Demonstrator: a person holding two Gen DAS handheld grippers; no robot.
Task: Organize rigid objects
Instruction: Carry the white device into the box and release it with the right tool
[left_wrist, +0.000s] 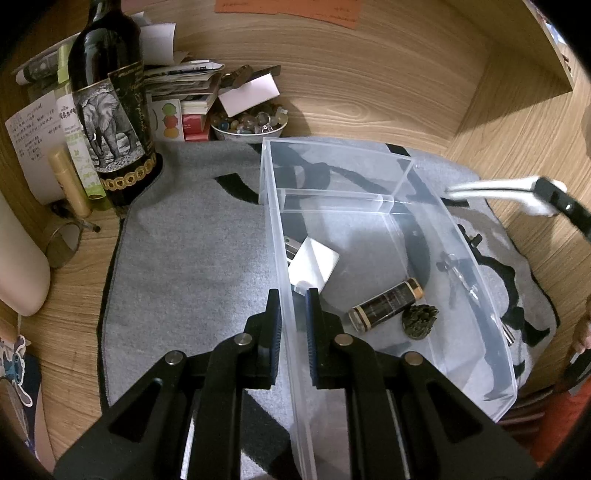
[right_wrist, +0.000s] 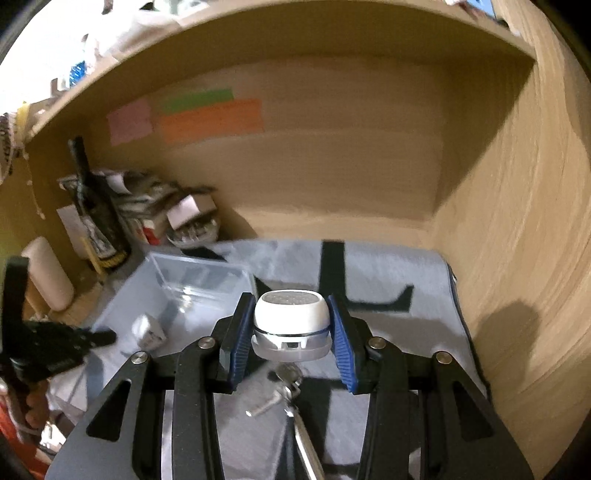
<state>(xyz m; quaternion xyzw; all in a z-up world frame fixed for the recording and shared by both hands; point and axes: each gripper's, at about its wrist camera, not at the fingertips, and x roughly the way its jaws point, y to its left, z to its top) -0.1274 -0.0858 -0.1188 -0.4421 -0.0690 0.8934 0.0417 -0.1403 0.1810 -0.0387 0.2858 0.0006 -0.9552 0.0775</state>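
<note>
A clear plastic box (left_wrist: 384, 203) with dividers lies on a grey mat (left_wrist: 192, 258). My left gripper (left_wrist: 292, 306) is shut on the box's left wall. Inside lie a silver square item (left_wrist: 314, 264), a dark vial with a gold cap (left_wrist: 386, 304) and a dark green lump (left_wrist: 419, 319). My right gripper (right_wrist: 291, 325) is shut on a white round device with a grey base (right_wrist: 291, 321), held above the mat (right_wrist: 388, 332). The box also shows in the right wrist view (right_wrist: 199, 280). Keys (right_wrist: 284, 391) lie on the mat below the right gripper.
A wine bottle with an elephant label (left_wrist: 110, 107), a bowl of stones (left_wrist: 249, 123), stacked papers and boxes (left_wrist: 184, 88) crowd the back left corner. Wooden walls (left_wrist: 517, 147) enclose the desk. A metal ring (left_wrist: 64, 243) lies at the left.
</note>
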